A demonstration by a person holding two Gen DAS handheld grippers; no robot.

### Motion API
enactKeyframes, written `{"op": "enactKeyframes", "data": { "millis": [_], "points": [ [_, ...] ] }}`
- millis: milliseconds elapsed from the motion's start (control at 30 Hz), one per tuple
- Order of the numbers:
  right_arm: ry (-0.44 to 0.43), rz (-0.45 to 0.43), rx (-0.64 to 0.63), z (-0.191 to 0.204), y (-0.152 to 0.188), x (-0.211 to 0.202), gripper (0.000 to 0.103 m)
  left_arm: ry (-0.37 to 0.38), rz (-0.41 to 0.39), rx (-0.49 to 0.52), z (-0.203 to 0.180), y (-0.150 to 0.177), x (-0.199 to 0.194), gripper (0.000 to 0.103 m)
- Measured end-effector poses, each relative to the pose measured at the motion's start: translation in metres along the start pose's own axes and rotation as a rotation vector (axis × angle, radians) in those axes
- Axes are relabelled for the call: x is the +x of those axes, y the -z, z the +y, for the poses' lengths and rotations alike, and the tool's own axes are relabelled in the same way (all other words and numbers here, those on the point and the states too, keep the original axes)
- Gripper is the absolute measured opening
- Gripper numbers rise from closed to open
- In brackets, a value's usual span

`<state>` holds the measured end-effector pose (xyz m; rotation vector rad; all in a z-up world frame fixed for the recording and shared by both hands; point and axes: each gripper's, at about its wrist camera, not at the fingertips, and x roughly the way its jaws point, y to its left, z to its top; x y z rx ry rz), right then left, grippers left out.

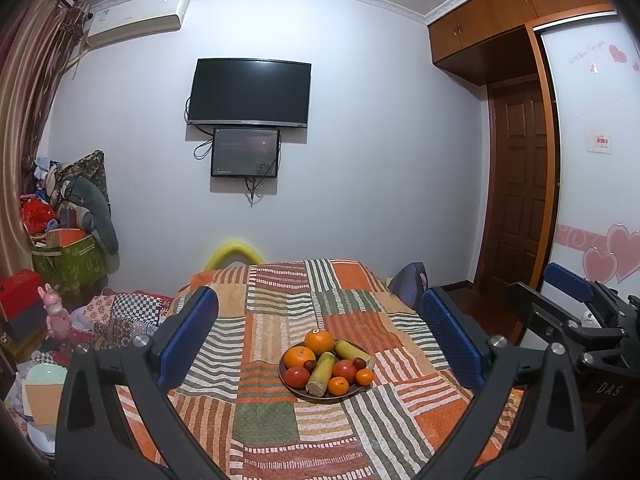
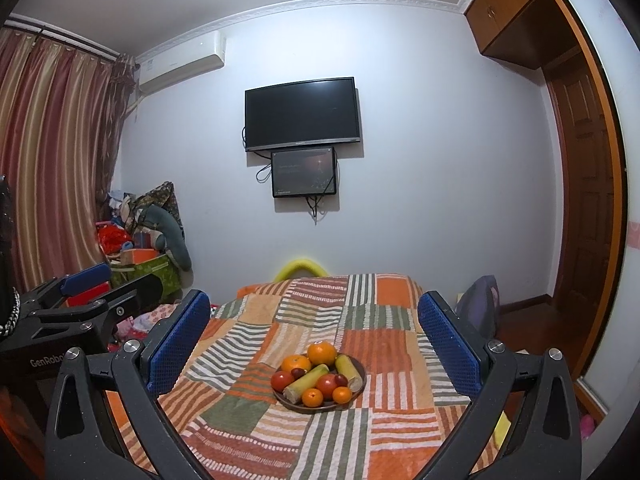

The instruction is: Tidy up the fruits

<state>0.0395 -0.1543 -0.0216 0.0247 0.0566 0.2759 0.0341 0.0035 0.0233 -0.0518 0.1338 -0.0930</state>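
Observation:
A dark round plate (image 1: pixel 292 390) (image 2: pixel 360 388) sits on a patchwork-covered table. It holds large oranges (image 1: pixel 319 341) (image 2: pixel 322 353), small tangerines (image 1: pixel 338 385) (image 2: pixel 312 397), red tomatoes (image 1: pixel 297 376) (image 2: pixel 282 381), two green-yellow cane pieces (image 1: pixel 321 372) (image 2: pixel 306 382) and small dark fruits. My left gripper (image 1: pixel 320 338) is open and empty, held back from the plate. My right gripper (image 2: pixel 314 338) is open and empty, also back from the plate. The right gripper shows at the right edge of the left wrist view (image 1: pixel 568 300).
The patchwork cloth (image 1: pixel 280 420) (image 2: pixel 260 412) covers the table. A TV (image 1: pixel 250 92) and a smaller screen hang on the far wall. Bags and boxes (image 1: pixel 68 240) pile up at left. A wooden door (image 1: pixel 520 184) and wardrobe stand at right.

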Motion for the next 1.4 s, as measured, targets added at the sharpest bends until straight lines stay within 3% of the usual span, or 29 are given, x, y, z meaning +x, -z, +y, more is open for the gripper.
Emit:
{"op": "enactKeyframes", "data": {
  "millis": [1400],
  "points": [
    [0.007,-0.015,0.019,-0.0015,-0.0005,-0.0029,0.103,0.033,0.0,0.02,-0.0062,-0.0004,-0.0028,0.103]
  ]
}}
